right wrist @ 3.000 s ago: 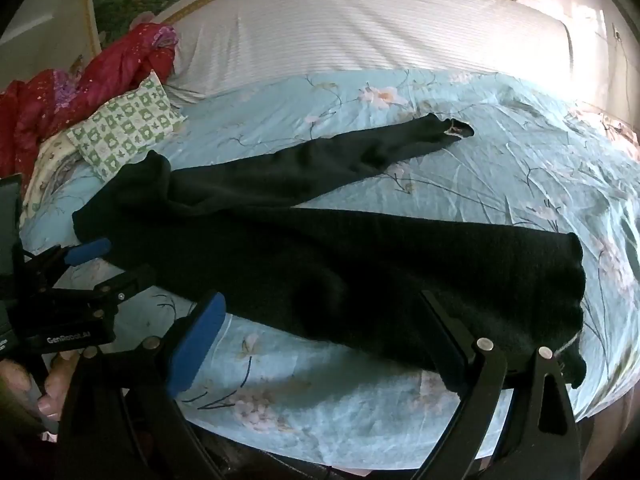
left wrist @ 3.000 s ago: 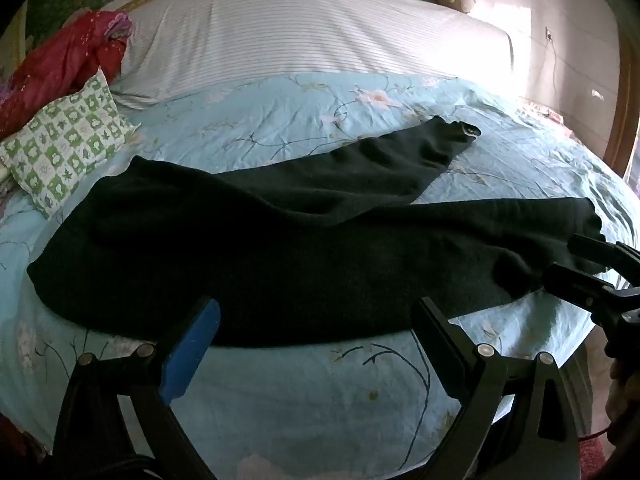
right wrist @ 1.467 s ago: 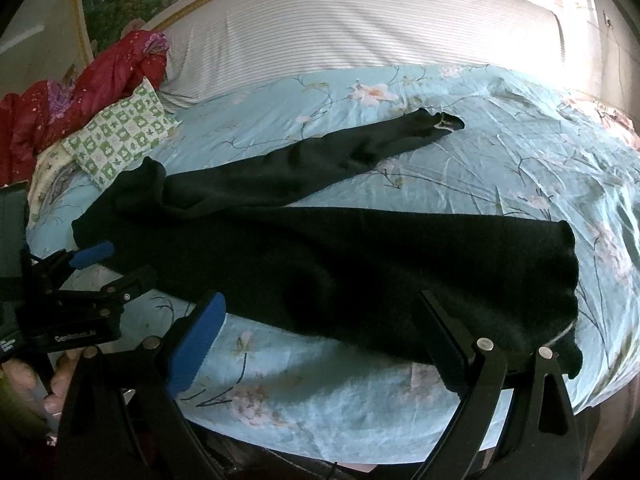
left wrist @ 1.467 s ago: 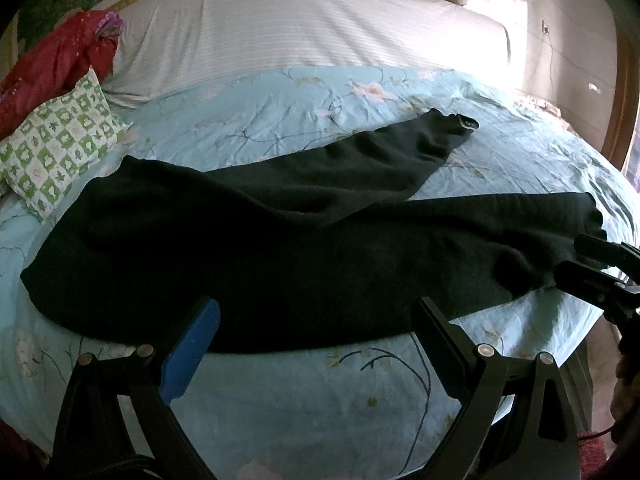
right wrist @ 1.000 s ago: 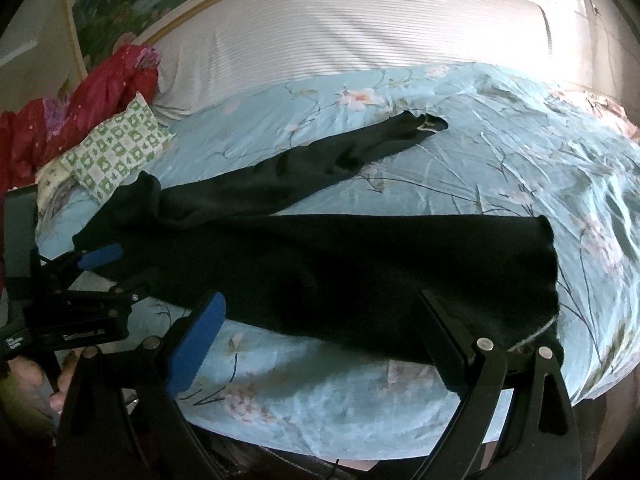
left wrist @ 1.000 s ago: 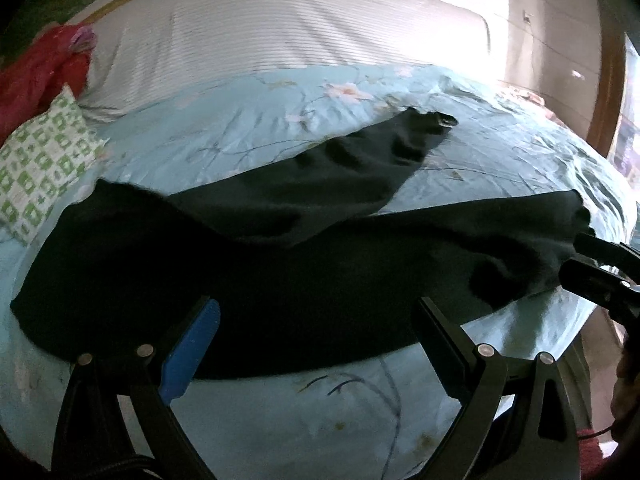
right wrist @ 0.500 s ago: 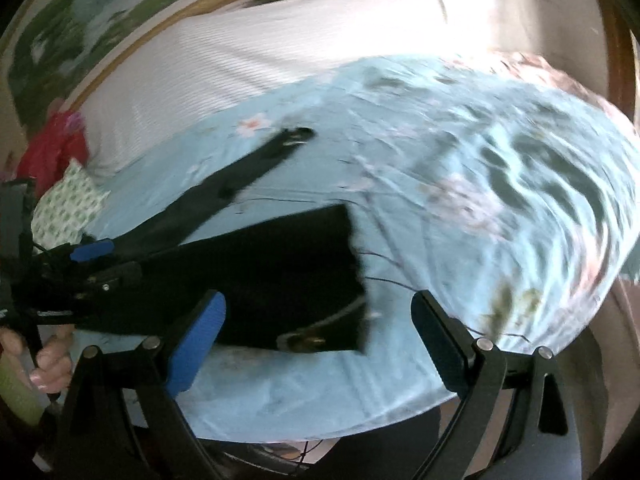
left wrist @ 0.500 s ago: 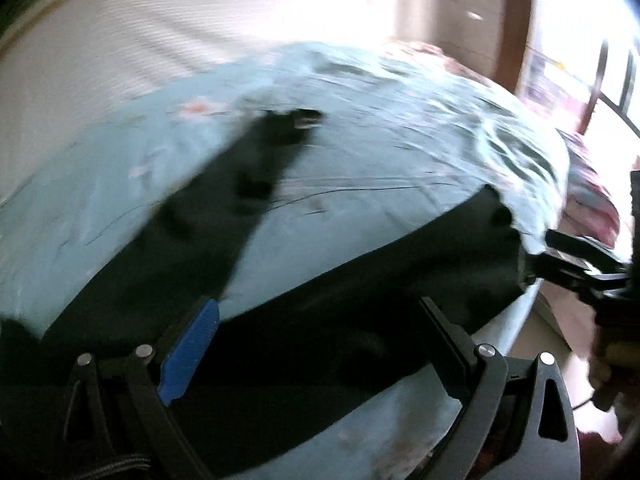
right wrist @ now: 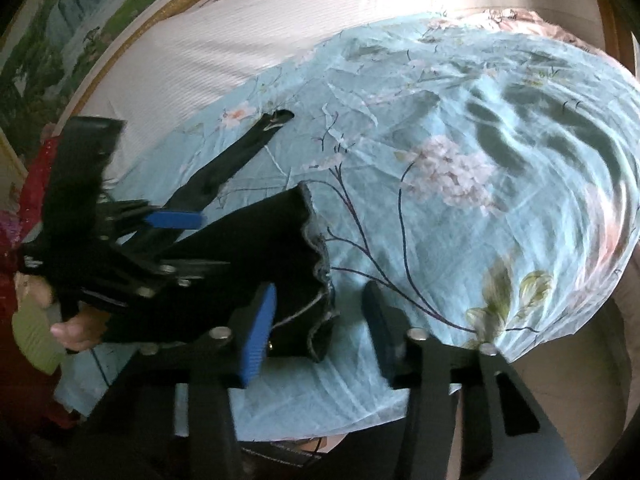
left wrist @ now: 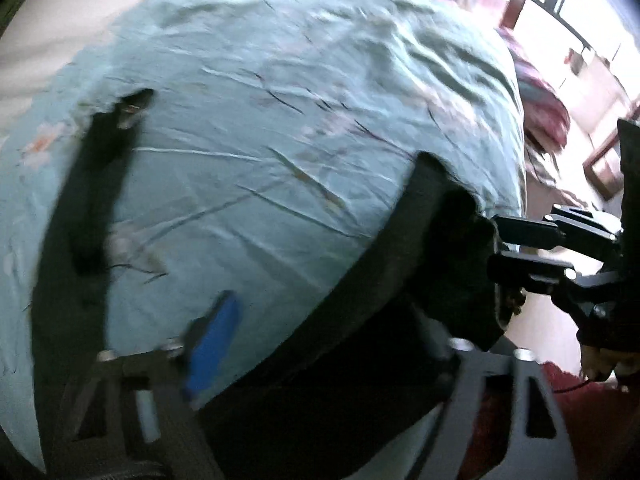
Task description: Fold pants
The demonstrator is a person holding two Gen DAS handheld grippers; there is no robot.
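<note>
The black pants [left wrist: 360, 320] lie on a light blue floral bedspread [left wrist: 280, 120]. The near leg ends at a frayed cuff [right wrist: 316, 248]; the far leg [right wrist: 240, 152] stretches away toward the striped sheet. My left gripper [left wrist: 328, 336] is open, with the near leg's dark cloth between and under its fingers. It also shows in the right wrist view [right wrist: 176, 240], just left of the cuff. My right gripper [right wrist: 320, 320] is open with the cuff's corner between its fingers; in the left wrist view [left wrist: 496, 248] its tips touch the cuff edge.
A white striped sheet [right wrist: 240, 40] covers the bed's far part below a gold-framed painting [right wrist: 60, 40]. Red bedding [right wrist: 36, 168] lies at the left. The bed edge drops off at the right, with a window and floor beyond [left wrist: 580, 60].
Both grippers have swung right, from the spread-out pants to the near leg's cuff at the bed edge. The right gripper's fingers have narrowed around the cuff corner.
</note>
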